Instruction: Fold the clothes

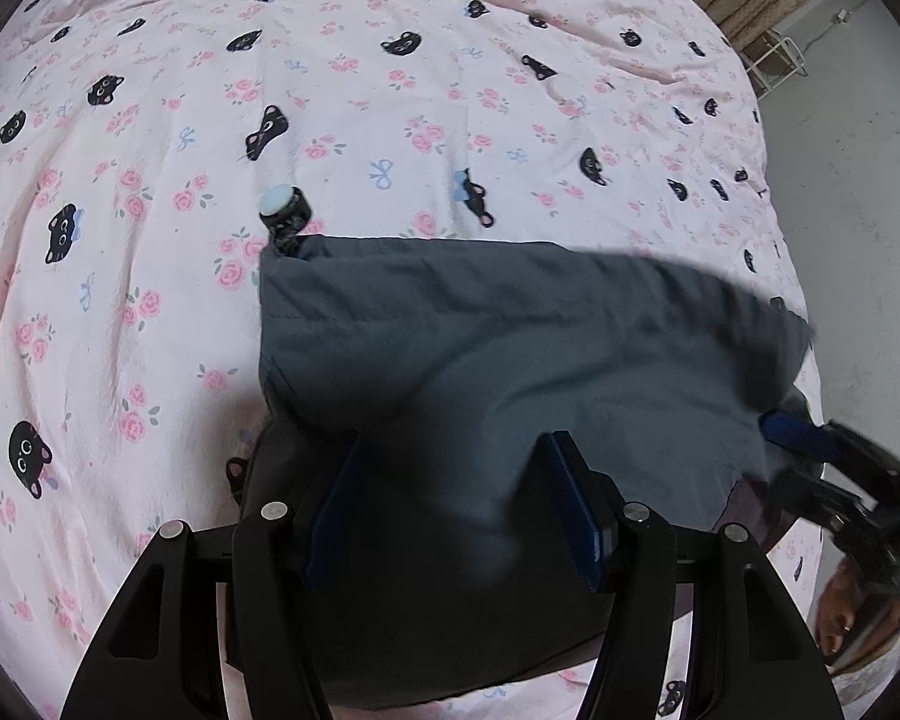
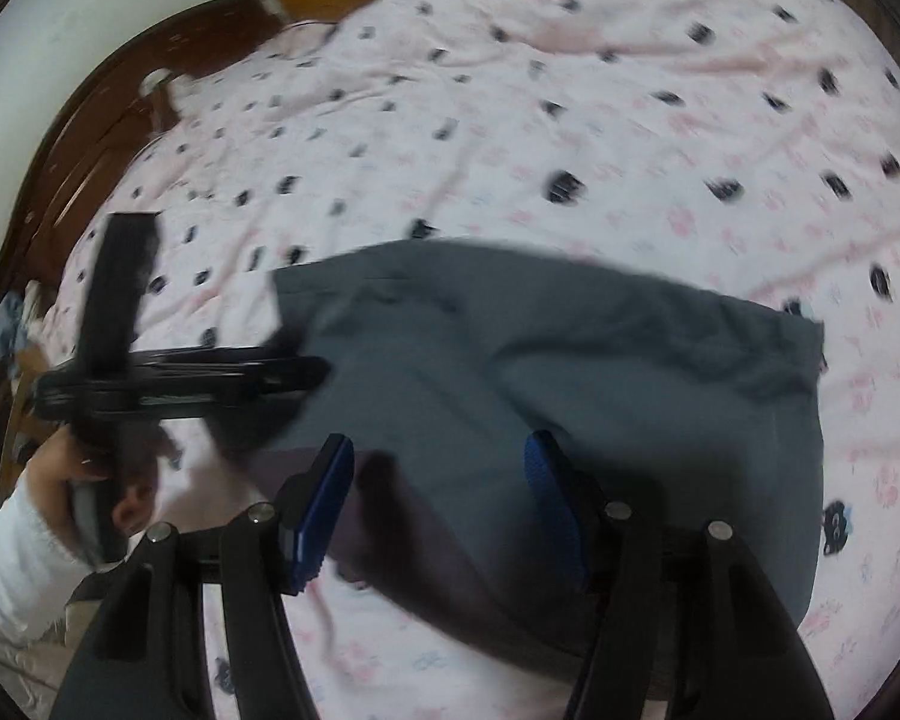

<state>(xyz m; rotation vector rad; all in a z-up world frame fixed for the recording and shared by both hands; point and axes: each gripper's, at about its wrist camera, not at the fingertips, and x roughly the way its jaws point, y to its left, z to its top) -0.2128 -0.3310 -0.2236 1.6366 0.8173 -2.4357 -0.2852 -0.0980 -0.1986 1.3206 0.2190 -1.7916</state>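
A dark grey garment (image 1: 510,360) lies partly folded on the pink bedspread (image 1: 270,120); it also shows in the right wrist view (image 2: 600,372). A drawstring toggle (image 1: 282,207) sticks out at its far left corner. My left gripper (image 1: 456,480) is open just above the garment's near edge. My right gripper (image 2: 438,480) is open over the garment's near part. The right gripper shows at the right edge of the left wrist view (image 1: 810,432), at the garment's right side. The left gripper shows blurred in the right wrist view (image 2: 294,372), at the garment's left edge.
The bedspread (image 2: 630,120) has black cat faces and pink roses. A dark wooden headboard (image 2: 90,138) lies at the left of the right view. A grey floor (image 1: 858,210) and a white wire rack (image 1: 774,60) lie beyond the bed's right edge.
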